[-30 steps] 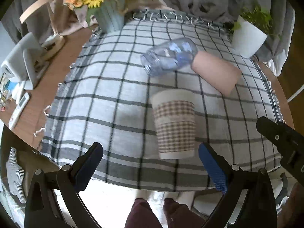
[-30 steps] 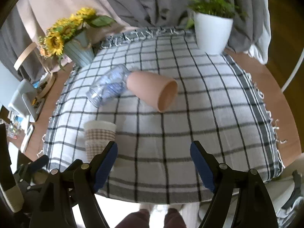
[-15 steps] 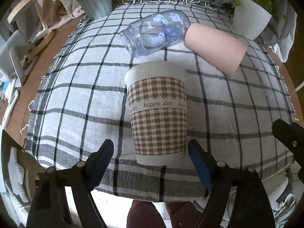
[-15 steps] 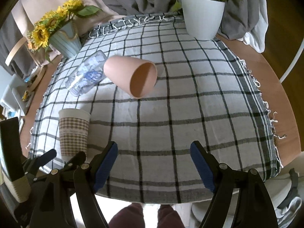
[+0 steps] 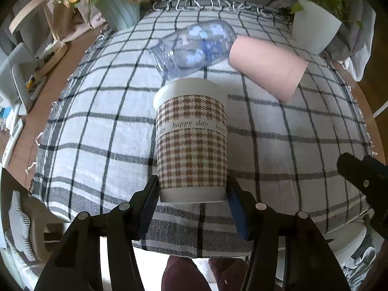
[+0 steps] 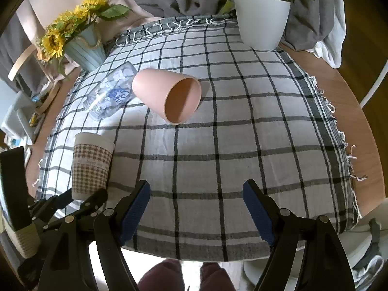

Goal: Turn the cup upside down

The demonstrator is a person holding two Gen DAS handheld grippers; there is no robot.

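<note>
A paper cup with a brown houndstooth sleeve reading "happy day" stands upright near the front edge of the checked tablecloth. My left gripper is shut on the cup's base, one finger on each side. The cup also shows in the right wrist view, at the left, with the left gripper at its foot. My right gripper is open and empty above the cloth's front edge, to the right of the cup.
A pink cup lies on its side mid-table, mouth toward me. A clear glass jar lies beside it. A sunflower vase stands back left, a white plant pot back right. The table edge is just below the grippers.
My left gripper moved forward to the paper cup and its fingers closed onto the cup's base. My right gripper drifted slightly forward and stayed open.
</note>
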